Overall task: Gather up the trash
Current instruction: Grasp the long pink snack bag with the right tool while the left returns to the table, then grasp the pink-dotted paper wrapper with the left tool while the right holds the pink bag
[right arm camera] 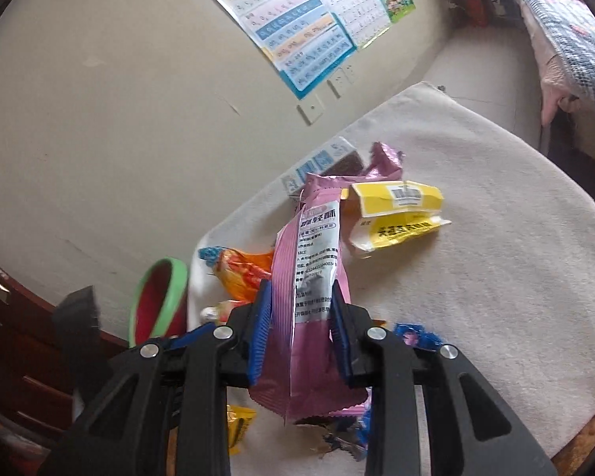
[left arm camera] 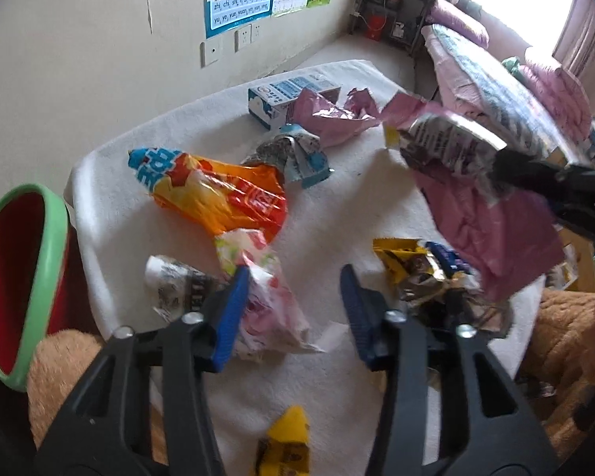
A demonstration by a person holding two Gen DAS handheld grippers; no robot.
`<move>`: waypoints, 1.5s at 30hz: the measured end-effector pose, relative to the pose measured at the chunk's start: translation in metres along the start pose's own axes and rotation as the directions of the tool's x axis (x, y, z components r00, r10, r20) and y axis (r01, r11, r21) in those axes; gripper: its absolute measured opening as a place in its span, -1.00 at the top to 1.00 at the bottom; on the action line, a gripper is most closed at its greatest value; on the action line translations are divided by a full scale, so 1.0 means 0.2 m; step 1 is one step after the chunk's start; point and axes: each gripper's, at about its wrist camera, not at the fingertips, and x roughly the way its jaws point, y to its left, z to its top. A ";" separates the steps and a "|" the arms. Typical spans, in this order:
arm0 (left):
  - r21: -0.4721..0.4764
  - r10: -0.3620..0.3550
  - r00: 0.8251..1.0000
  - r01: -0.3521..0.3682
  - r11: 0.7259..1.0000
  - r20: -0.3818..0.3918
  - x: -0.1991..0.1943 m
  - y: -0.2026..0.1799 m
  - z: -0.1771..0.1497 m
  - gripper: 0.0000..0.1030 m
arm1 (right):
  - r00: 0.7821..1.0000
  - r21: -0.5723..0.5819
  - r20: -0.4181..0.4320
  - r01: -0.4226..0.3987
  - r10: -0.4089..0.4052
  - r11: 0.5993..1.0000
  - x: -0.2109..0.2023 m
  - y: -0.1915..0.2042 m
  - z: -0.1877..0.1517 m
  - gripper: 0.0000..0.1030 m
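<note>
Wrappers lie scattered on a table under a white cloth (left arm camera: 329, 218). My left gripper (left arm camera: 293, 305) hangs open low over the near side. Its left pad touches a pink-and-white wrapper (left arm camera: 269, 309); its right pad stands apart from it. My right gripper (right arm camera: 299, 317) is shut on a long pink wrapper with a white label (right arm camera: 317, 261), which hangs clear of the table. In the left wrist view that gripper (left arm camera: 499, 166) and its pink wrapper (left arm camera: 488, 222) are at the right. A red bin with a green rim (left arm camera: 51, 246) (right arm camera: 166, 263) stands by the table's left edge.
On the cloth lie an orange snack bag (left arm camera: 226, 198), a blue-and-white carton (left arm camera: 285, 95), a crumpled grey-blue wrapper (left arm camera: 293, 154), yellow-black wrappers (left arm camera: 416, 265), a small yellow wrapper (left arm camera: 287, 444) and a flattened yellow box (right arm camera: 396, 210). Brown plush (left arm camera: 567, 329) flanks the table. A bed (left arm camera: 496, 79) is at the far right.
</note>
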 end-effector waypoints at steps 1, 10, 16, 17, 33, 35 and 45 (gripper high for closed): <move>0.009 0.006 1.000 -0.006 1.000 0.002 0.00 0.00 0.01 0.40 | 1.000 -0.008 -0.003 -0.005 0.005 1.000 0.00 0.01 0.00 0.46; -0.033 -0.064 0.998 0.064 0.997 0.010 -0.05 0.04 0.03 1.00 | 0.999 -0.046 -0.020 0.033 -0.034 0.998 0.03 0.03 -0.03 0.46; -0.025 -0.097 0.995 0.097 0.995 -0.011 -0.03 0.03 0.00 0.58 | 0.998 0.009 0.047 0.035 -0.036 0.999 -0.03 -0.02 0.00 0.46; -0.027 -0.103 0.995 0.102 0.994 -0.012 -0.02 0.03 0.00 0.45 | 0.998 0.017 0.046 0.034 -0.035 0.999 -0.03 -0.03 0.01 0.46; -0.230 -0.136 0.984 0.106 0.967 -0.117 0.26 -0.13 0.10 -0.36 | 0.993 0.104 0.094 0.061 -0.071 0.993 -0.09 -0.14 0.05 0.46; -0.252 -0.112 0.984 0.075 0.965 -0.136 0.29 -0.14 0.10 -0.43 | 0.993 0.097 0.089 0.063 -0.072 0.993 -0.08 -0.13 0.04 0.46; -0.239 -0.134 0.985 0.106 0.965 -0.104 0.26 -0.09 0.07 -0.06 | 0.993 0.074 0.085 0.074 -0.081 0.995 -0.07 -0.12 0.04 0.46</move>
